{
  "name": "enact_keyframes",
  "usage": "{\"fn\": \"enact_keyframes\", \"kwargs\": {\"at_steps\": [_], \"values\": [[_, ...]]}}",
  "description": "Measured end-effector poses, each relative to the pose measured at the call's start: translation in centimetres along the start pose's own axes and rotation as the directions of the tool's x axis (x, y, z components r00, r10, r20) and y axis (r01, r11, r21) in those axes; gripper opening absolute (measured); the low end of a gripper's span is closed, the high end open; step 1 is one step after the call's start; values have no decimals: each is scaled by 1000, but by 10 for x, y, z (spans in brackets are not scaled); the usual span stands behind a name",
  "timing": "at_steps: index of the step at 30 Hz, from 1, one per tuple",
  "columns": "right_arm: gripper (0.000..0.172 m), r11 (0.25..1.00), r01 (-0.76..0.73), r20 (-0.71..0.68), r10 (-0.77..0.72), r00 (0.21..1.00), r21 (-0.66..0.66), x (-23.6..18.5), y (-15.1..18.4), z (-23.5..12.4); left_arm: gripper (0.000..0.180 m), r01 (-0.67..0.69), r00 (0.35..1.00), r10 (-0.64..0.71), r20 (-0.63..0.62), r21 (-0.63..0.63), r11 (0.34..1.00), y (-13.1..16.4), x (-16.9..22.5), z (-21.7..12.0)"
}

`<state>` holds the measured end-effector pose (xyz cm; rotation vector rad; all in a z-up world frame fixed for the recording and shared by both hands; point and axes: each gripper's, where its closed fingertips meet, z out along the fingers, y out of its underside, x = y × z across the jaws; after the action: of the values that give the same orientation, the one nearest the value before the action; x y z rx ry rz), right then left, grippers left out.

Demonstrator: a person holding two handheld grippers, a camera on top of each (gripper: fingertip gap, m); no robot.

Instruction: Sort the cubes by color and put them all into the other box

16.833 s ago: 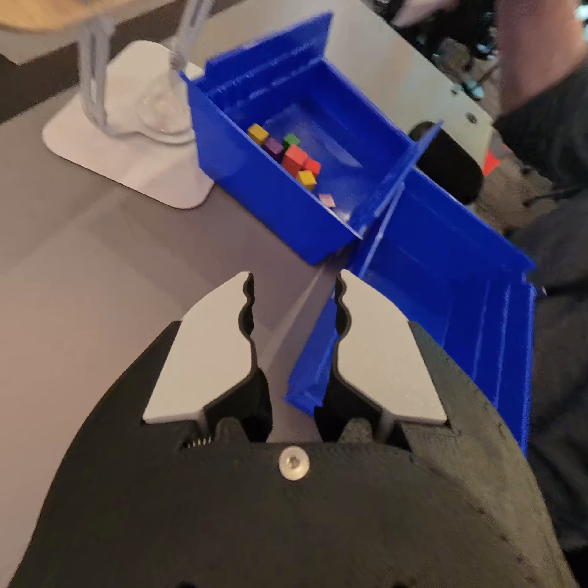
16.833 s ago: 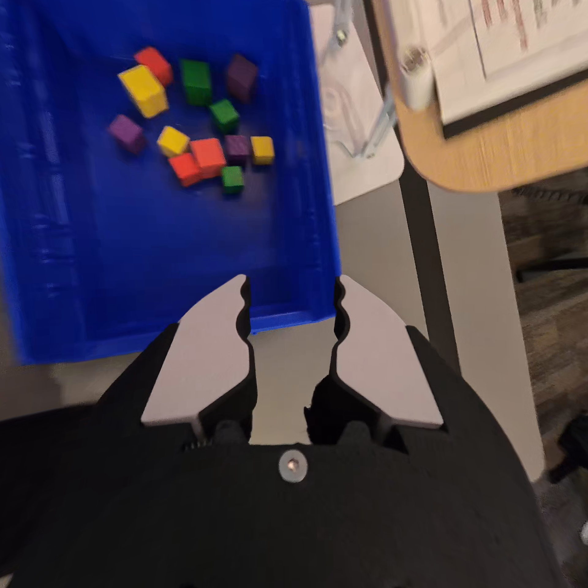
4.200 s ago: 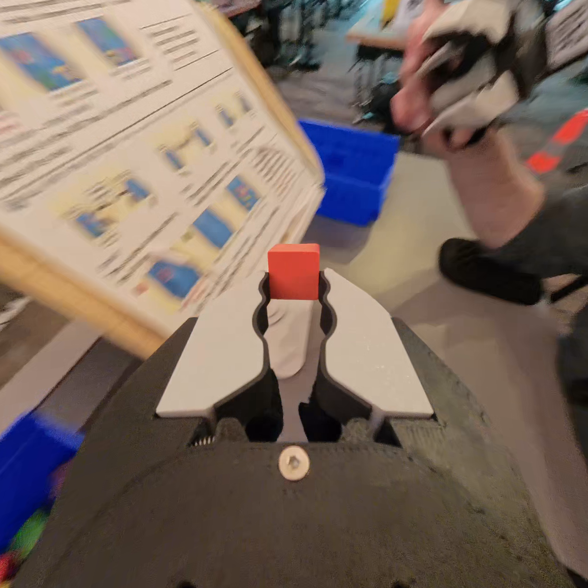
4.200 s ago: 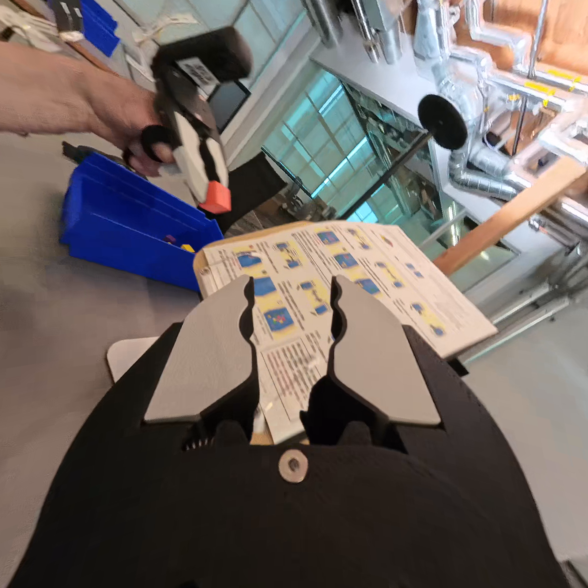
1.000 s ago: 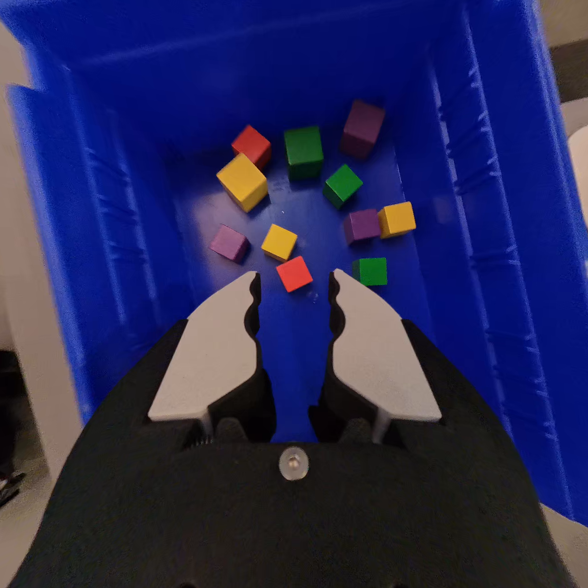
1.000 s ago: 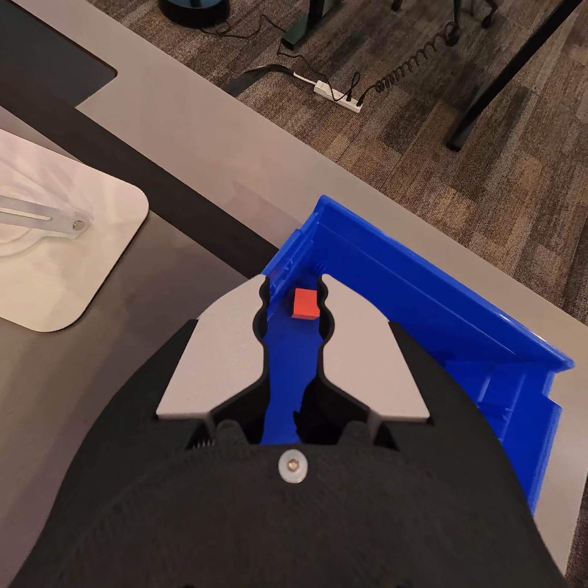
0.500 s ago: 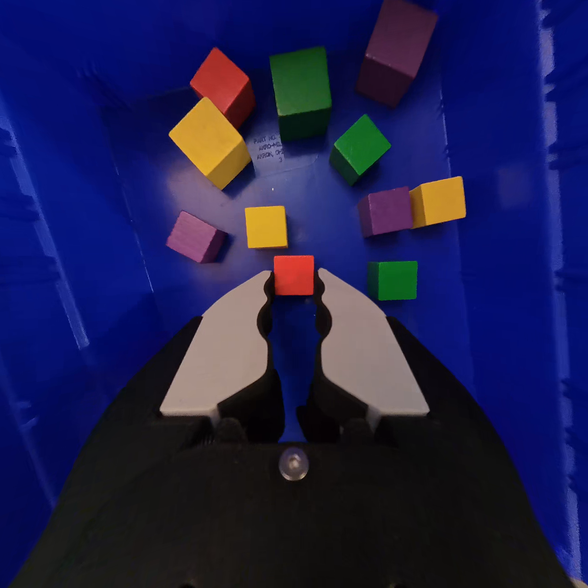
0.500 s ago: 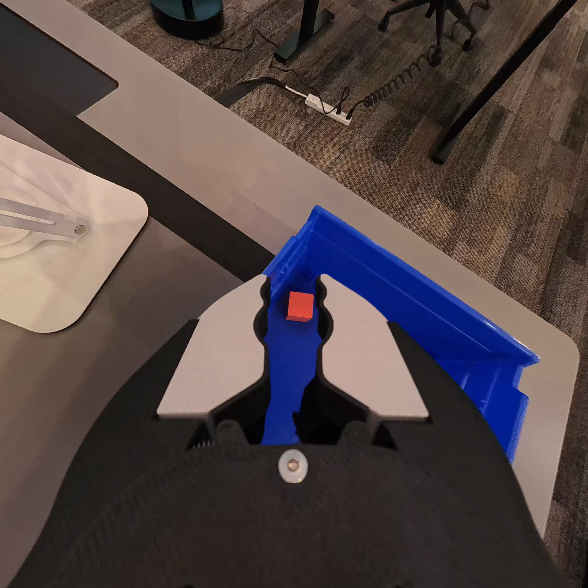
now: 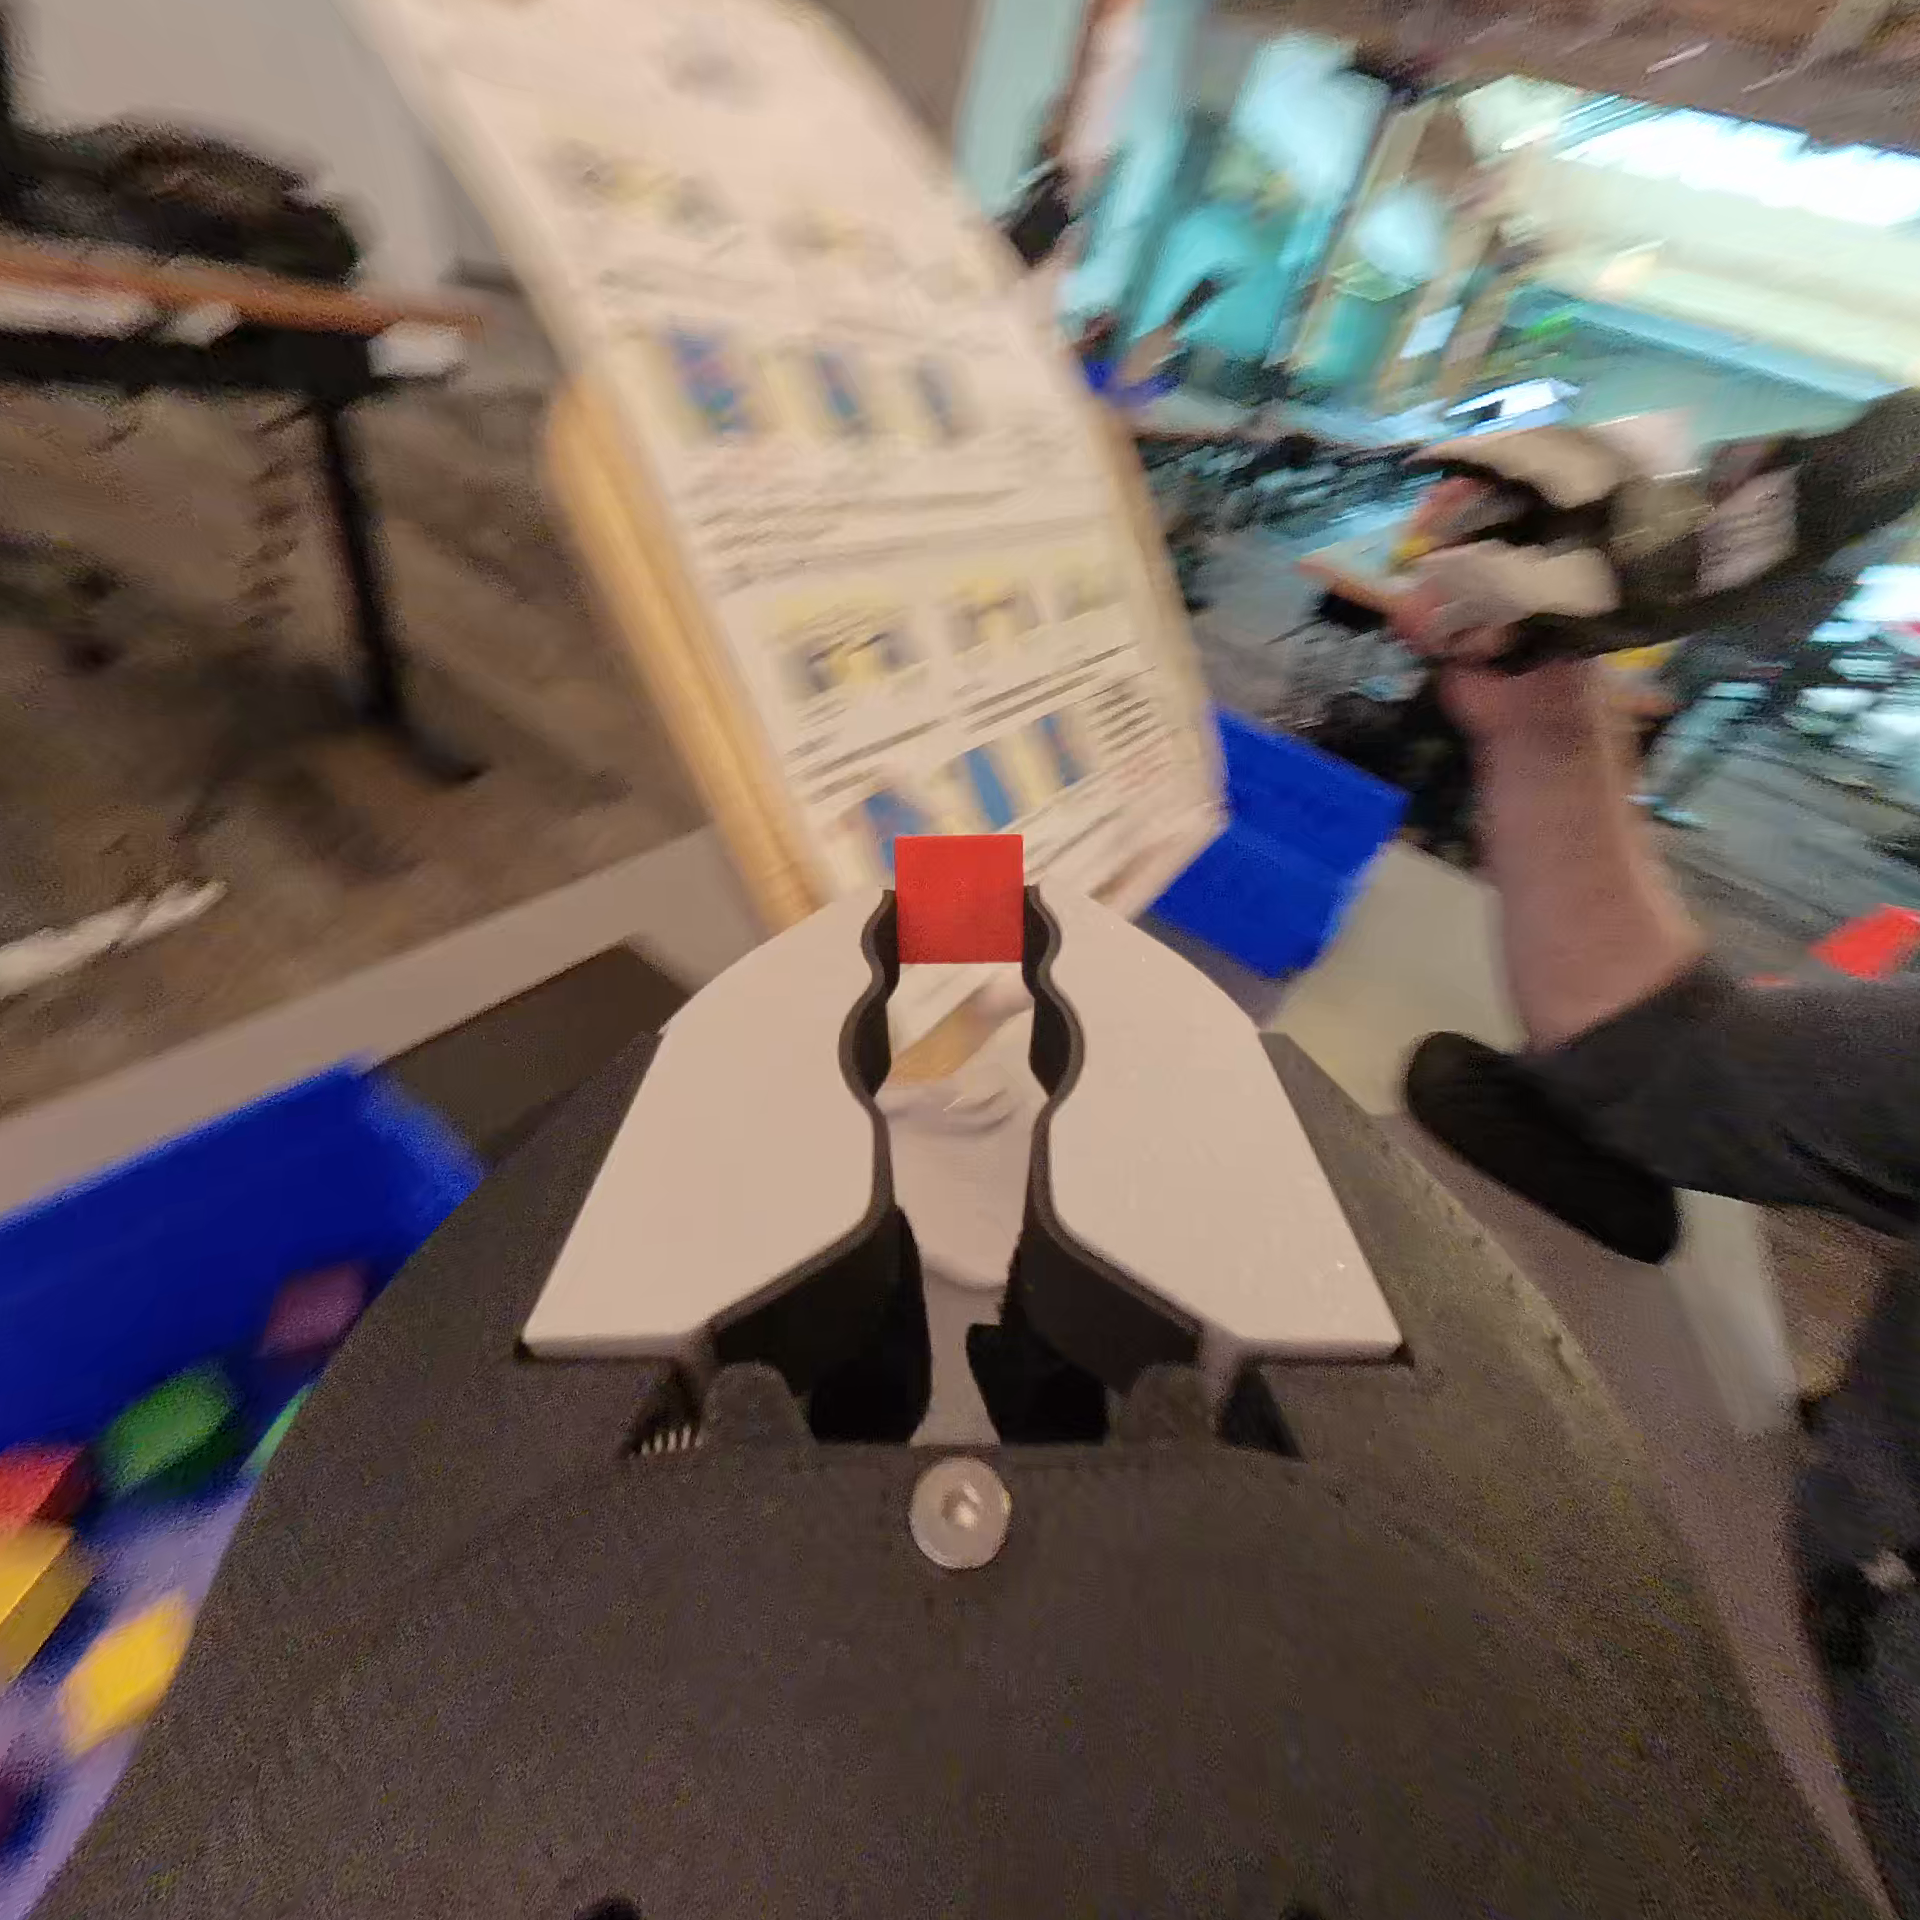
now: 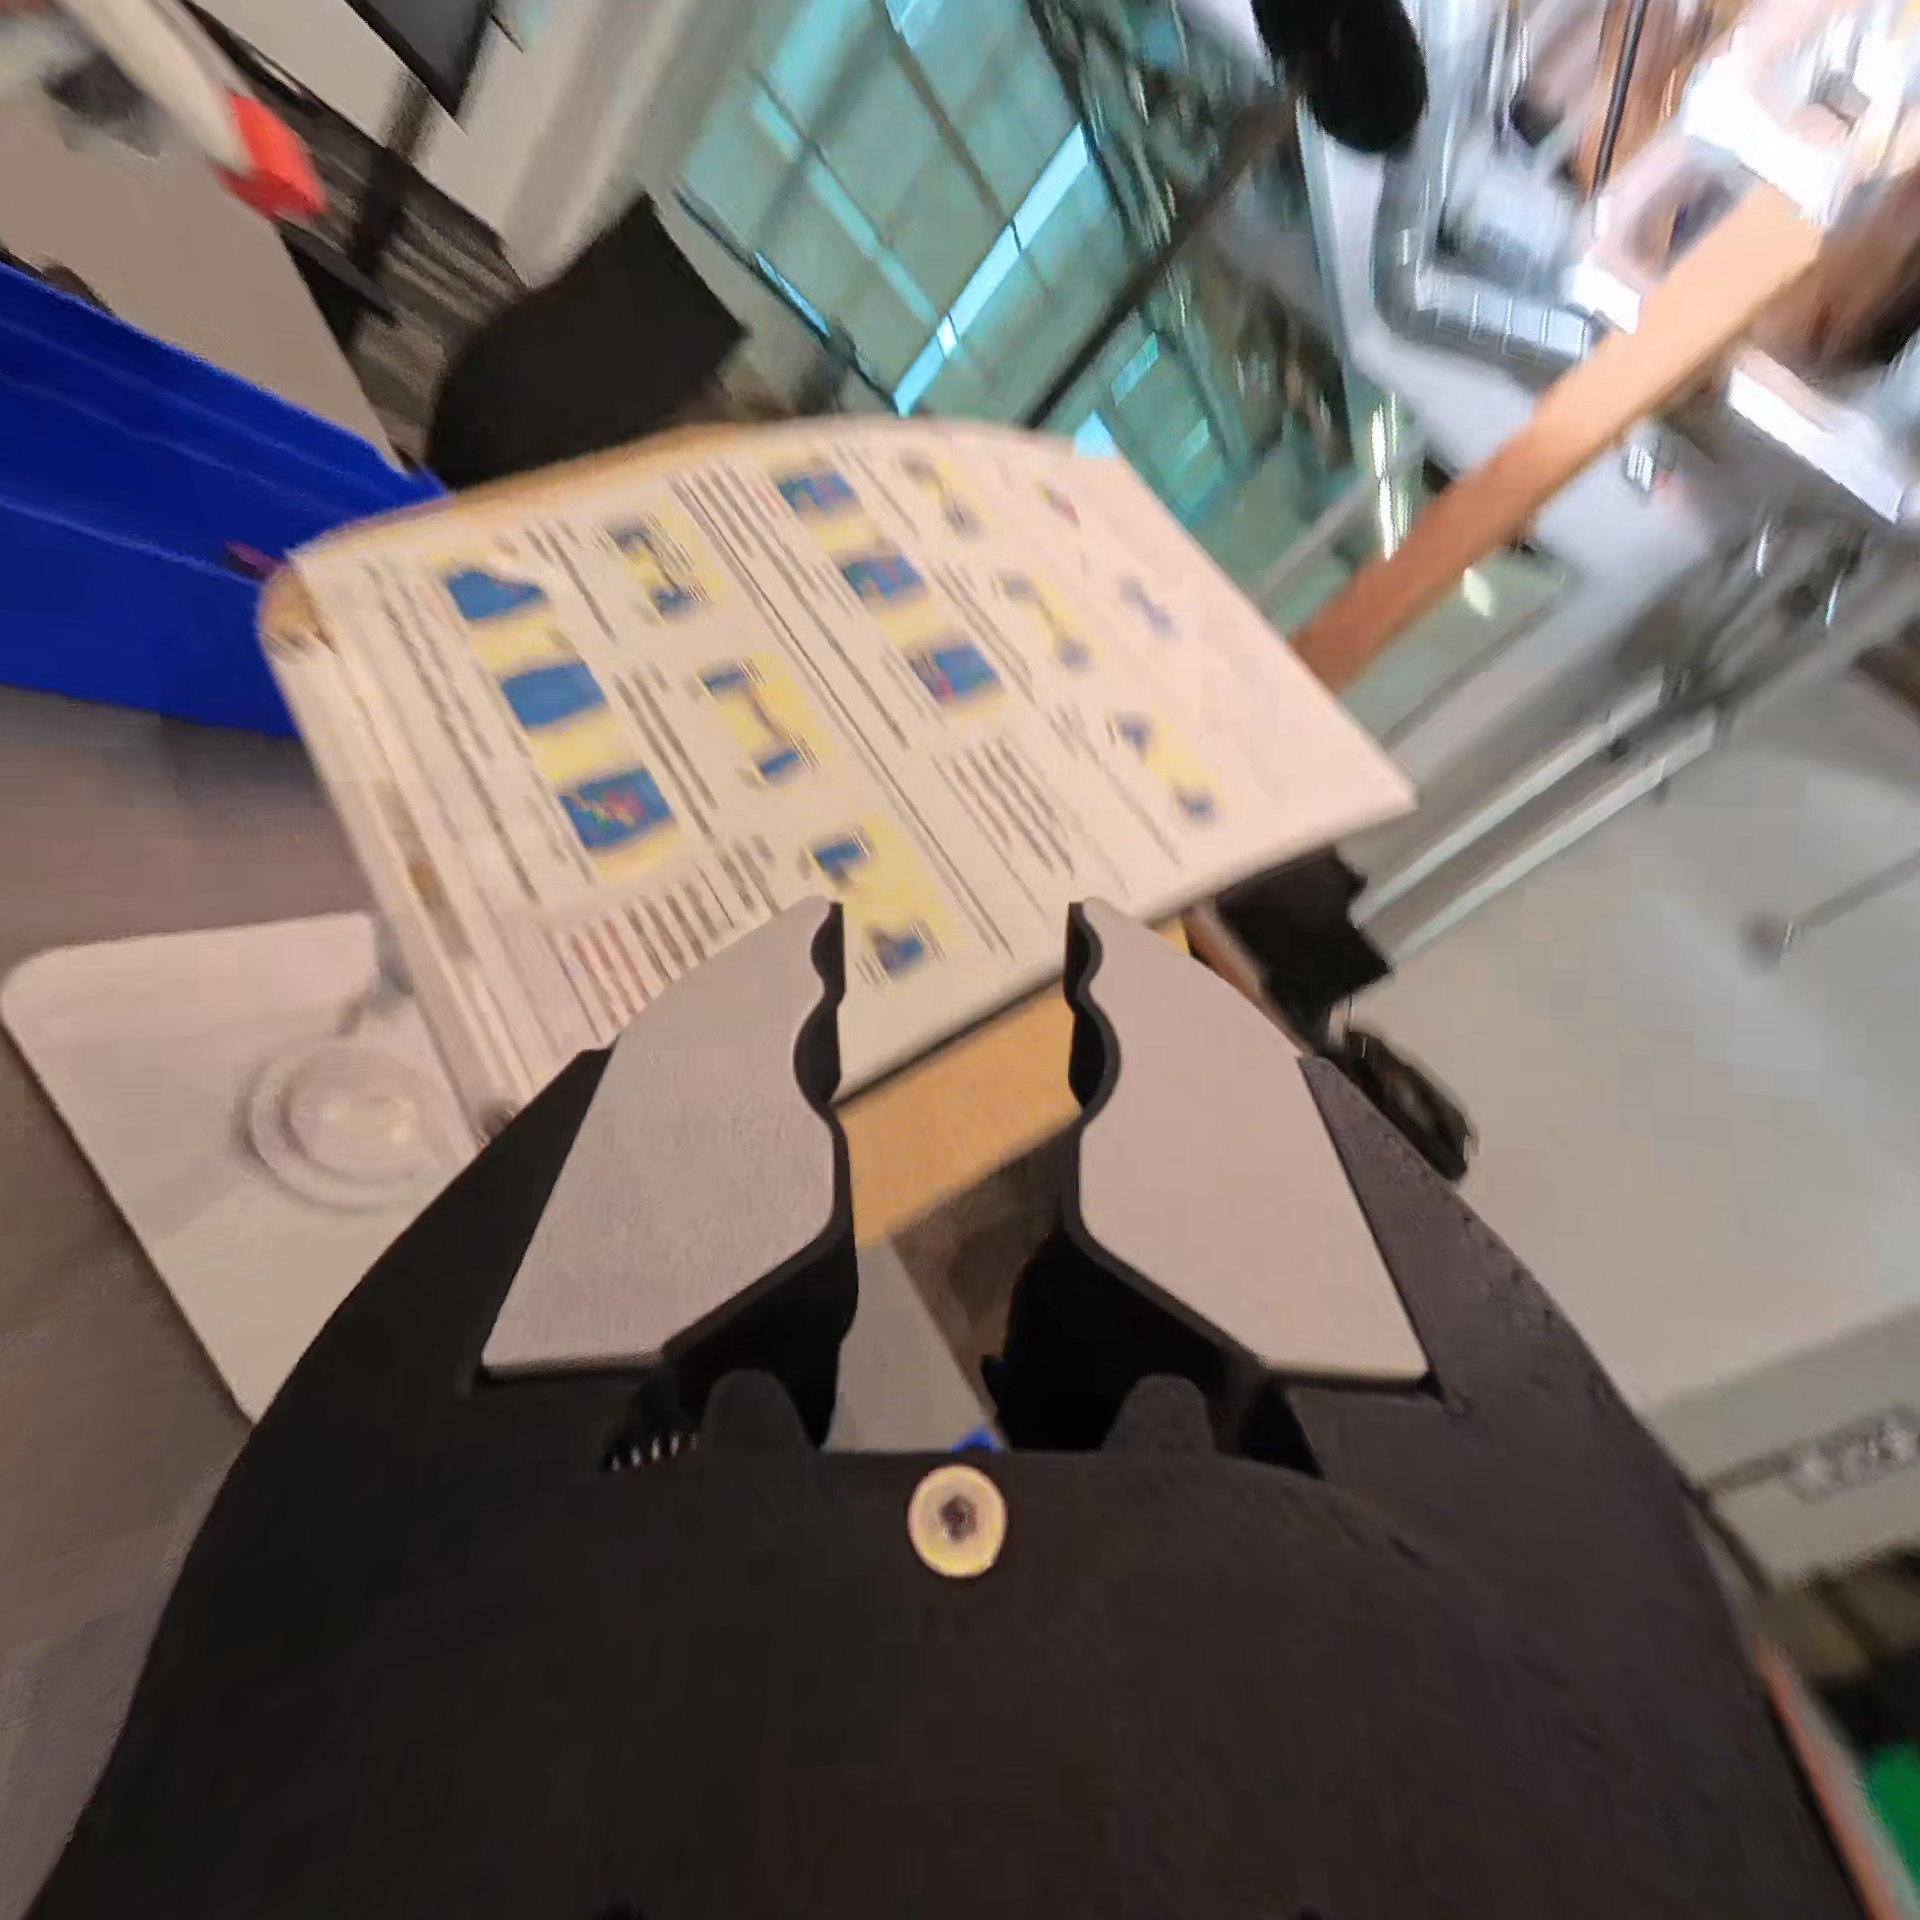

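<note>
My left gripper point(image 9: 958, 914) is shut on a small red cube point(image 9: 958, 899), held at the fingertips and lifted clear of the source box point(image 9: 208, 1195) at the lower left. Blurred green, red, yellow and purple cubes point(image 9: 156, 1429) lie in that box. The other blue box point(image 9: 1278, 873) stands beyond, to the right of the held cube. My right gripper point(image 10: 954, 966) is open with nothing between its fingers, raised above the table. The left gripper with the red cube point(image 10: 272, 166) also shows at the top left of the right wrist view, above a blue box point(image 10: 125, 540).
A sheet of printed instructions on a wooden board point(image 9: 862, 499) stands on a white stand base point(image 10: 177, 1091) between the two boxes. A person's arm in a dark sleeve point(image 9: 1621, 1039) holds the right gripper at the right. Both views are motion-blurred.
My left gripper closed on the red cube in the source box and lifted it out. My right gripper opened, left its red cube in the other box and swung up and away.
</note>
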<state>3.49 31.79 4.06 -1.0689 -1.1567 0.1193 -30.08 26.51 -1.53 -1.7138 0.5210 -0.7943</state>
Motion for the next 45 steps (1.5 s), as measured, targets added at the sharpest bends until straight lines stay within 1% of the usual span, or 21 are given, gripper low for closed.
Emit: {"fn": "enact_keyframes", "kwargs": {"at_steps": [2, 4, 5, 8, 11, 13, 18, 22, 29, 34, 36, 37, 38, 40, 41, 43, 44, 45], "values": [[42, 991, 70, 44, -75, 996, 114, -29, -36, 4, 23, -18, 988, 27, -154, 59, 998, -13, 43, 14], [41, 964, 135, 56, -151, 987, 227, -59, -65, 9, 22, -10, 945, 49, -325, 118, 993, -20, 85, 29], [41, 949, 160, 73, -186, 980, 270, -76, -76, 13, 22, 5, 924, 42, -380, 123, 992, -19, 100, 38], [46, 926, 200, 113, -247, 962, 321, -120, -93, 27, 22, 74, 846, -4, -533, 110, 991, -9, 137, 66], [47, 899, 289, 99, -337, 936, 328, -149, -94, 39, 23, 125, 772, -57, -634, 64, 990, 6, 161, 86], [46, 892, 317, 95, -364, 927, 324, -159, -93, 43, 22, 146, 736, -84, -672, 36, 989, 13, 170, 95], [41, 875, 359, 80, -404, 911, 325, -170, -93, 47, 22, 176, 690, -131, -711, -11, 984, 25, 183, 107], [23, 867, 370, 50, -408, 912, 335, -169, -95, 46, 22, 182, 672, -143, -727, -25, 983, 29, 189, 110], [22, 872, 344, 65, -388, 919, 349, -167, -101, 40, 22, 223, 635, -159, -756, -18, 975, 24, 197, 107], [22, 877, 336, 38, -371, 928, 344, -152, -104, 34, 21, 249, 667, -133, -733, 51, 967, 9, 189, 99], [22, 889, 347, -4, -362, 932, 298, -130, -99, 30, 11, 219, 705, -96, -703, 87, 972, 4, 181, 94], [22, 899, 342, -22, -350, 937, 275, -116, -95, 27, 3, 201, 728, -71, -682, 114, 973, 1, 176, 90], [22, 916, 323, -34, -324, 945, 238, -99, -87, 25, 0, 179, 756, -43, -654, 143, 973, -3, 171, 87], [22, 952, 267, -81, -258, 963, 148, -58, -64, 19, 0, 115, 815, 3, -579, 168, 979, -5, 158, 83], [22, 971, 223, -94, -215, 972, 89, -38, -47, 16, 0, 82, 842, 25, -540, 173, 981, -6, 153, 82], [22, 992, 115, -155, -120, 981, -45, 5, -4, 7, 0, 26, 879, 69, -472, 192, 981, -10, 143, 77], [22, 993, 56, -173, -74, 982, -103, 22, 19, 2, 0, -3, 892, 90, -443, 193, 981, -11, 140, 75], [22, 982, -17, -171, -16, 985, -188, 35, 48, -2, 0, -32, 902, 110, -417, 190, 981, -11, 137, 74]]}}
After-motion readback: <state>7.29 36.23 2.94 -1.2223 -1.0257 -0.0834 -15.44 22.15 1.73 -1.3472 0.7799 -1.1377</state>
